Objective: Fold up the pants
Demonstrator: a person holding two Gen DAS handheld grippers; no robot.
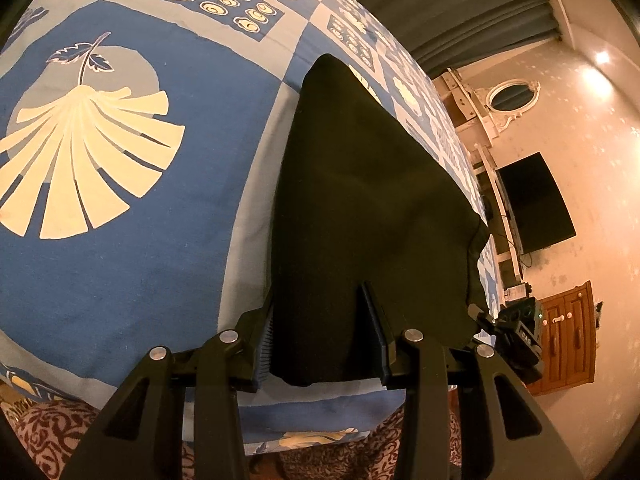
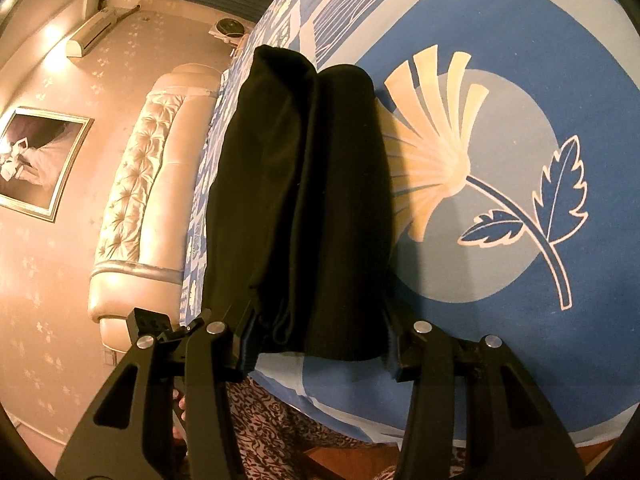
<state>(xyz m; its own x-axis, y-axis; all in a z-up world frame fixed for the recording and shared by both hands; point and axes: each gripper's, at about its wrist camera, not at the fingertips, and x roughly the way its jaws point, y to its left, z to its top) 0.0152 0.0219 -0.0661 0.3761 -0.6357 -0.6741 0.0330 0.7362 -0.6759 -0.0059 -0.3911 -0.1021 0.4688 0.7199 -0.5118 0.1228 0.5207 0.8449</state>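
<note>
Black pants (image 1: 360,200) lie on a blue patterned bedsheet (image 1: 132,260), stretching away from the near edge. In the left wrist view my left gripper (image 1: 320,312) is open, its fingers (image 1: 372,320) straddling the near end of the cloth. In the right wrist view the pants (image 2: 304,200) show as two long layers side by side, with a drawstring near the close end. My right gripper (image 2: 320,320) is open, its jaws either side of that near end. Whether the pads touch the cloth is hidden.
The bed edge lies just under both grippers, with patterned brown fabric (image 1: 48,428) below. A wooden cabinet (image 1: 564,336) and a dark TV (image 1: 536,200) stand to the right. A tufted headboard (image 2: 152,184) and a framed picture (image 2: 36,160) are at the left.
</note>
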